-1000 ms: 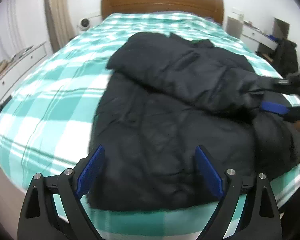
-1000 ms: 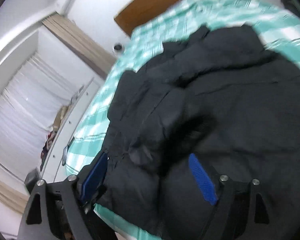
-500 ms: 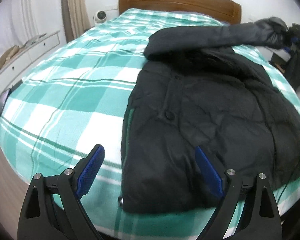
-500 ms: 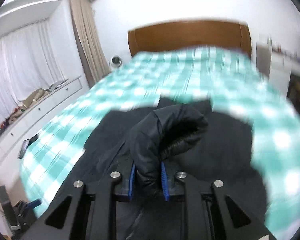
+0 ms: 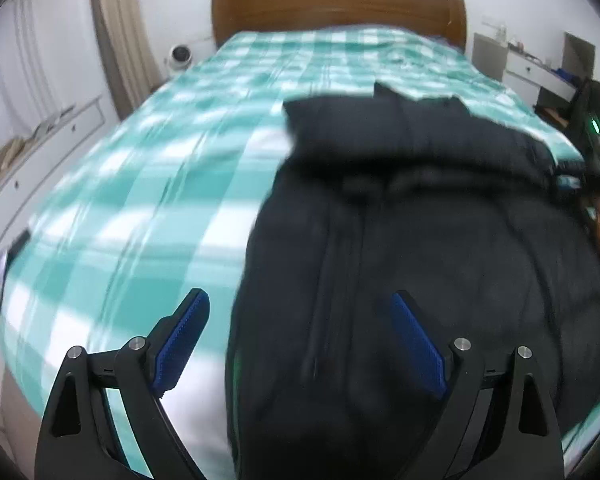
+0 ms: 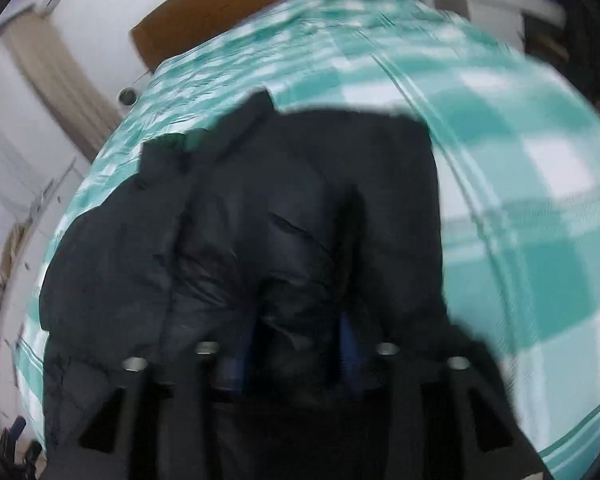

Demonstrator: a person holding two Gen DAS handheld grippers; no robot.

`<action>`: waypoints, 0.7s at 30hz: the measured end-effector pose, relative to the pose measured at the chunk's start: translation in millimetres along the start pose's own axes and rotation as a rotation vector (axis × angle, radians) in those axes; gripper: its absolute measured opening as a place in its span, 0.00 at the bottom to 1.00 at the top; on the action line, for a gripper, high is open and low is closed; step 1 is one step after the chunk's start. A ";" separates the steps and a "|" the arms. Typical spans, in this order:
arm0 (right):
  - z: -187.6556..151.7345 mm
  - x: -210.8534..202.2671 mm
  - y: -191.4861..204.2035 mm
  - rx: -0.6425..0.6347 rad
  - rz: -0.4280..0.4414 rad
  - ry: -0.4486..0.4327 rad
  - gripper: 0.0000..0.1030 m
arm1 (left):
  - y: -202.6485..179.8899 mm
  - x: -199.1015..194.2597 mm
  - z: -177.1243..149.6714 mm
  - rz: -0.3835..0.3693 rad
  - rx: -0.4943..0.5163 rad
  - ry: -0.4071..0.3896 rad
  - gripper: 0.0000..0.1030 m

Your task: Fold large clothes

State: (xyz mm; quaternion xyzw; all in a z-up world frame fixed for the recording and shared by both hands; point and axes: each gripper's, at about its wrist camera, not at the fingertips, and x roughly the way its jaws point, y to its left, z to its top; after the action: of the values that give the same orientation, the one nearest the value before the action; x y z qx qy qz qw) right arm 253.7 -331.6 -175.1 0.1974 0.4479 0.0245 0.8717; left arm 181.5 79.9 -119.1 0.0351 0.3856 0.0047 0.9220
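Note:
A large black puffer jacket (image 5: 420, 248) lies on the near right part of a bed with a teal and white checked cover (image 5: 148, 184). My left gripper (image 5: 300, 344) is open and empty, just above the jacket's lower left edge. My right gripper (image 6: 296, 344) is shut on a fold of the jacket's sleeve (image 6: 296, 280), low over the jacket body (image 6: 112, 264). In the left wrist view the right gripper (image 5: 568, 180) shows at the jacket's right side. Both views are blurred.
A wooden headboard (image 5: 336, 4) stands at the far end. White drawers (image 5: 32, 152) run along the left wall; a dark phone (image 5: 4, 276) lies at the bed's left edge. A white desk (image 5: 536, 68) and a dark chair (image 5: 592, 116) stand at the right.
The right gripper closed on the sleeve, lifted it across the jacket, and has now brought it down onto the jacket body. The left gripper stayed open and shifted slightly.

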 end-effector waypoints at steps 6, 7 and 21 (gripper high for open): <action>-7.8 -65.5 24.2 -0.139 -0.046 -0.180 0.53 | -15.6 37.0 100.1 -0.100 0.008 -0.104 0.91; -6.6 -74.8 35.7 -0.192 -0.021 -0.207 0.53 | -23.2 51.5 118.1 -0.132 0.015 -0.103 0.93; -19.1 28.0 39.0 -0.258 0.113 0.042 0.53 | -61.7 180.9 113.6 -0.150 0.062 0.186 0.89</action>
State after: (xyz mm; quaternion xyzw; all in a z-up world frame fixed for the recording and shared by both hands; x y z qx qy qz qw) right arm 260.6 -283.3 -192.4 0.1081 0.4474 0.1350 0.8774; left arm 388.3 18.0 -172.3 0.0341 0.4709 -0.0732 0.8785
